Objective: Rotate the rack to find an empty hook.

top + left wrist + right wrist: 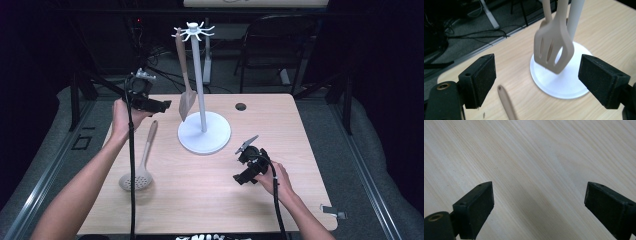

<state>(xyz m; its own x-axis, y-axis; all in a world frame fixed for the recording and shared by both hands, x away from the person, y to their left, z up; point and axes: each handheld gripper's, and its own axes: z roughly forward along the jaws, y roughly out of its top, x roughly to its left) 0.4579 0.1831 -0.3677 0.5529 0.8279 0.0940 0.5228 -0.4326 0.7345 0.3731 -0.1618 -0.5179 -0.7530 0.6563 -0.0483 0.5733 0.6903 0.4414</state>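
A beige perforated skimmer spoon (138, 173) lay flat on the pale wooden table (210, 200). The left gripper (160, 105) hovered beside a tan slotted spatula (186, 100) hanging from the white hook stand (204, 131), jaws spread, nothing between. The right gripper (241, 164) hovered over bare wood, jaws spread wide.

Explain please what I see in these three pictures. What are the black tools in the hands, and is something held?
A person holds a hand-operated tool with two black jaws in each hand: the left gripper and the right gripper. One picture looks down from above the wooden table. The other two come from cameras riding on each gripper, looking along its jaws. On the table stands a white utensil stand with a slotted spatula hanging from a hook. A skimmer spoon lies flat beside it. Both pairs of jaws stand open with nothing held between them; the right pair points at bare wood.
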